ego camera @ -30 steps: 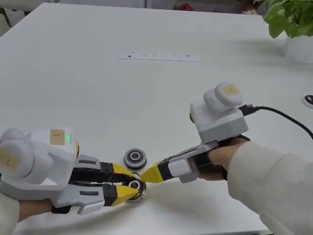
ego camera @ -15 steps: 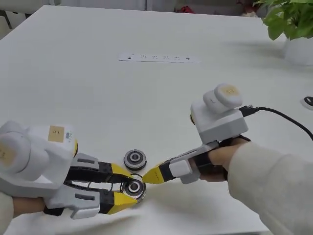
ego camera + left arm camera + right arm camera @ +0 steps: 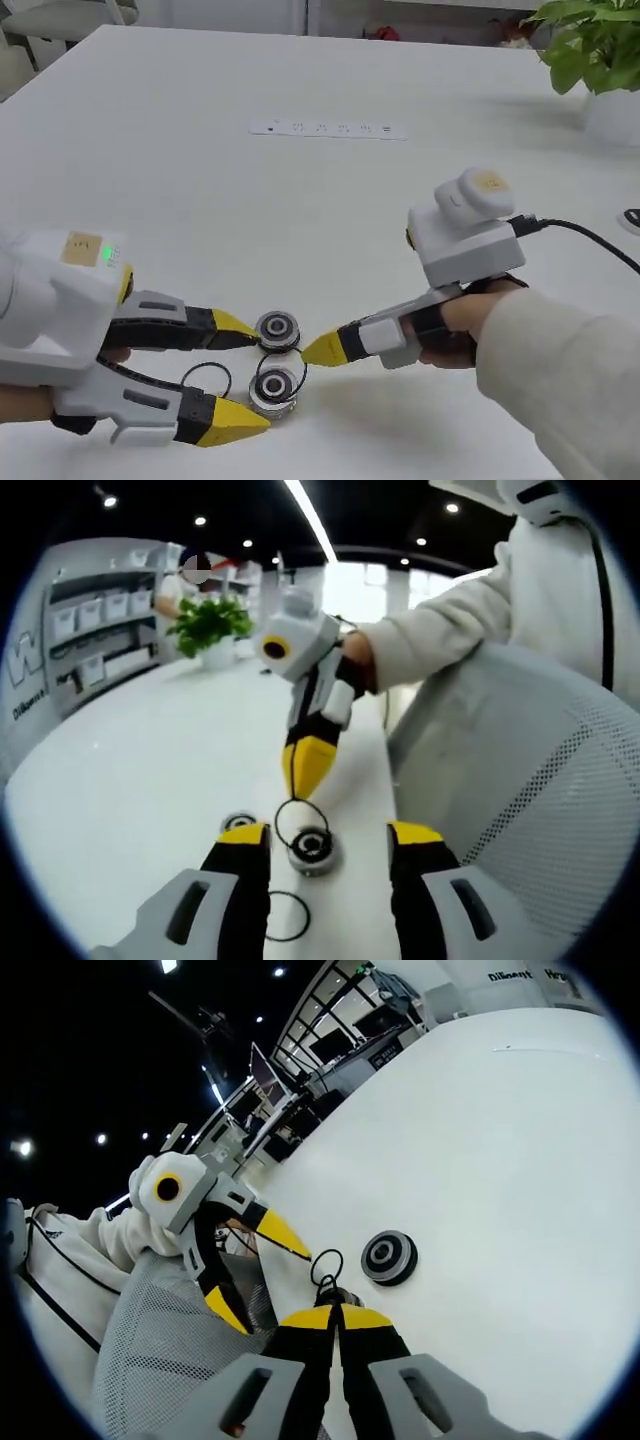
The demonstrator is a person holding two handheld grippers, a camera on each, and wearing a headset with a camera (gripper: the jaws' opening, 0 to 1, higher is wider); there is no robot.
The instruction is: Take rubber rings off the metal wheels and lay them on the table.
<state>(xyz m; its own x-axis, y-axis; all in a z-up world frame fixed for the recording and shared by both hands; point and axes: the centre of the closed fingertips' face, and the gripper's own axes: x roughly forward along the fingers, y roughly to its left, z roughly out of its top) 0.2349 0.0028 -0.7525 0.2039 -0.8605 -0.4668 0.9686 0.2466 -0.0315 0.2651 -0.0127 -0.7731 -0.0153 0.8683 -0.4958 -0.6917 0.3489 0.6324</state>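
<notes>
Head view has both tongs meeting near the front edge of the white surface (image 3: 300, 210). The left tongs (image 3: 258, 380) are spread wide. One yellow tip is by the far wheel (image 3: 277, 330) and the other is on the near side of the near wheel (image 3: 275, 386). So the near wheel sits in the gap, and as far as I can see neither tip touches it.

The right tongs (image 3: 312, 350) come in from the right, pinched tight together, with the tip just right of the two wheels. Left gripper view makes it clearer: they've got a thin black rubber ring (image 3: 279, 822) nipped at the tip. The loop hangs down to the top of the near wheel, and I can't tell if it's fully off or hooked on there.

A second one, the loose ring (image 3: 206, 365), lies flat on the surface just left of the near wheel, between the left tongs' jaws.

Further back, a white power strip (image 3: 328, 129) lies mid-surface and a potted plant (image 3: 590, 45) stands at the far right corner. A black cable (image 3: 590, 240) runs off to the right from the right tongs
</notes>
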